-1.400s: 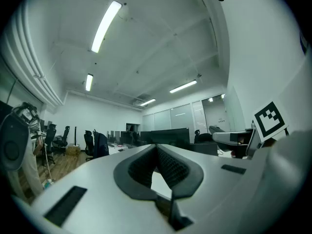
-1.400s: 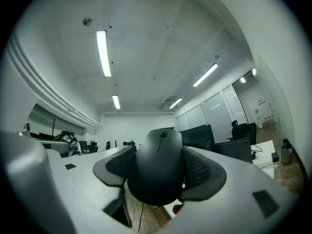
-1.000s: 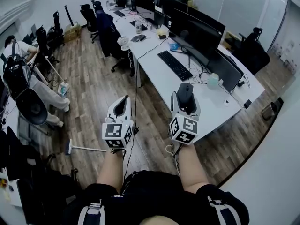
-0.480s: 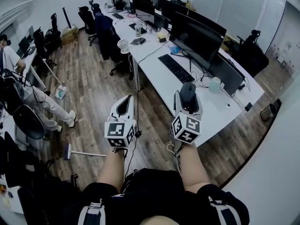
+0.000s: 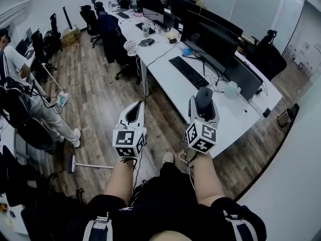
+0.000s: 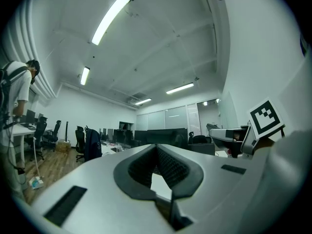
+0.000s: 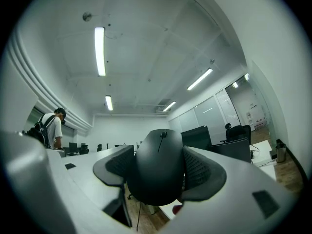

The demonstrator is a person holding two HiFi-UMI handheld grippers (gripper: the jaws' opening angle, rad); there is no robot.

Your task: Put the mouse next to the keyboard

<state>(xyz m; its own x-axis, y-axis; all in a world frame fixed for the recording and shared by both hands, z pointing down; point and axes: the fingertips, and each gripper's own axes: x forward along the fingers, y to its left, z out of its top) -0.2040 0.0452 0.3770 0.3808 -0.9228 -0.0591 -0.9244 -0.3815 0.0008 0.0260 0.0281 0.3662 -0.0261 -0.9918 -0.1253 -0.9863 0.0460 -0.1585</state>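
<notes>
My right gripper is shut on a black mouse, held in the air over the near part of the white desk. In the right gripper view the mouse fills the gap between both pads, its wheel end up. The black keyboard lies farther along the desk, in front of a wide dark monitor. My left gripper hangs over the wooden floor beside the desk. In its own view the left gripper is shut with nothing in it.
A mint cup and loose cables sit right of the keyboard, and a small fan stands farther up the desk. Office chairs line the desk's left side. A person stands far left. A broom lies on the floor.
Both grippers stay in about the same pose, the right still holding the mouse. The view has shifted slightly along the desk, a shoe now shows below the grippers, and the person at left has moved.
</notes>
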